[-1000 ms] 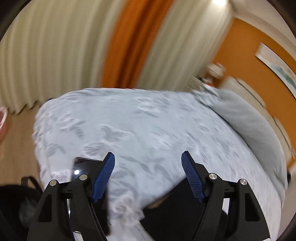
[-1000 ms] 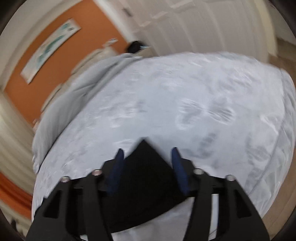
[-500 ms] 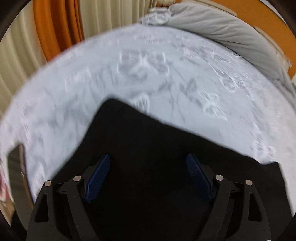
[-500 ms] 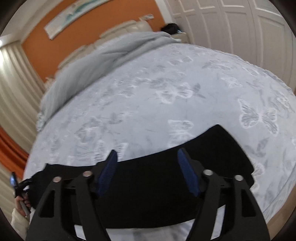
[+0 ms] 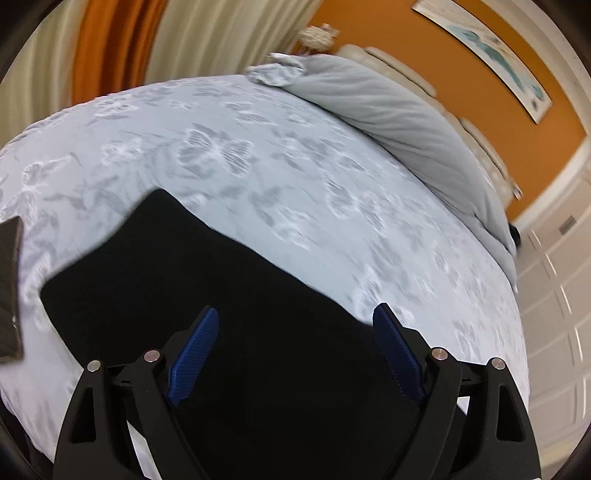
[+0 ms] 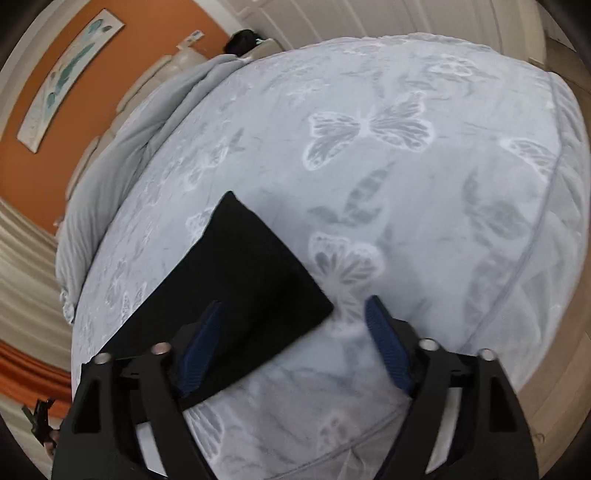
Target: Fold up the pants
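While both tongs hover over the bed, status: pants point(image 5: 207, 295) lie flat as a black strip on the butterfly bedspread point(image 5: 258, 155), near its front edge.
change, right: a second ago the right tongs point(image 6: 291, 339) stood half closed around a raised black corner; now the jaws are opening wide and no pad presses the cloth.
change, left: left tongs point(image 5: 295, 350) were already wide a second ago over bare bedspread; now they sit over the black cloth, jaws spread, gripping nothing.
change, cloth: the corner that stood up between the right jaws now lies down flat on the bed.
meaning: looks like a release after laying or spreading the pants; a fold stage seems just set down, and both tongs are free to take new edges. How many folds are done I cannot tell.
pants, right view: one end point(image 6: 240, 277) shows as a clean square-cut corner; left pad over the cloth, right pad over bare bedspread point(image 6: 424, 221).
pants, left view: the other end, with a rounded corner toward the curtains point(image 5: 122, 44); the cloth fills the whole gap between the jaws and runs under the tongs.
only left view: dark flat object point(image 5: 9, 288) on the bed at the frame's left edge, just beside the pants; what it is I cannot tell.
only right view: bed's outer edge seam and the white closet doors point(image 6: 369, 18) behind.
both views: grey duvet roll point(image 5: 399, 122) at the headboard side, well apart from the pants.
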Tool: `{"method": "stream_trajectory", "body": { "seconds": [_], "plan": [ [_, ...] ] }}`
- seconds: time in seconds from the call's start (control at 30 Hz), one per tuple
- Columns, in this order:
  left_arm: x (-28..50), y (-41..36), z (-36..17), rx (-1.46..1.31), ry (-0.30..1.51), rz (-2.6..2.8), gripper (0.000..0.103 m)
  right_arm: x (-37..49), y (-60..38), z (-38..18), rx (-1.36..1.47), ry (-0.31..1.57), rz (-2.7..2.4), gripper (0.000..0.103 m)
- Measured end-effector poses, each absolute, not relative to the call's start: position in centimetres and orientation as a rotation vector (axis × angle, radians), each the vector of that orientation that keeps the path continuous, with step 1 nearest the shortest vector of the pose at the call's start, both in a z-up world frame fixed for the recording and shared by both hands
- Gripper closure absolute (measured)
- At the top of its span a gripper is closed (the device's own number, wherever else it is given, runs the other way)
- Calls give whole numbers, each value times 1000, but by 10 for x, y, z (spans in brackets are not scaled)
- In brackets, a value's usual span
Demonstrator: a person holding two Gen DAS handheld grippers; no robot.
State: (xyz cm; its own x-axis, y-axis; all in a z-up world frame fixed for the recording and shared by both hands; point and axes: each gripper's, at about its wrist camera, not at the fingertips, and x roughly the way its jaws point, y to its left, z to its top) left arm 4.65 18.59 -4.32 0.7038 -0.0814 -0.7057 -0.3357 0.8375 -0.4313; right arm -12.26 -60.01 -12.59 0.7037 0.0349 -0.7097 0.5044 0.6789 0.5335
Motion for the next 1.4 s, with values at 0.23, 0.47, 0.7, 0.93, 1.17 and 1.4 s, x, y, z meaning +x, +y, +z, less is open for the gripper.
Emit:
{"method": "stream_trajectory", "body": {
  "seconds": [0.23,0.47,0.7,0.93,1.17,1.4],
  "plan": [
    [46,149,-57,-454,826,147,20,-87,-581,-127,802,787,-153,87],
    [35,178,-45,-468,774,208,20,-37,-428,4,593,584,221,87],
    [23,231,-45,-555,791,252,20,27,-191,-4,259,783,583,87],
    [14,257,-47,-534,817,263,20,29,-82,-113,-38,1011,632,76],
    [9,265,-49,-495,835,252,20,22,-120,-45,96,920,718,53],
    [15,246,-52,-487,860,215,19,22,-100,-82,24,980,694,58]
  ]
}}
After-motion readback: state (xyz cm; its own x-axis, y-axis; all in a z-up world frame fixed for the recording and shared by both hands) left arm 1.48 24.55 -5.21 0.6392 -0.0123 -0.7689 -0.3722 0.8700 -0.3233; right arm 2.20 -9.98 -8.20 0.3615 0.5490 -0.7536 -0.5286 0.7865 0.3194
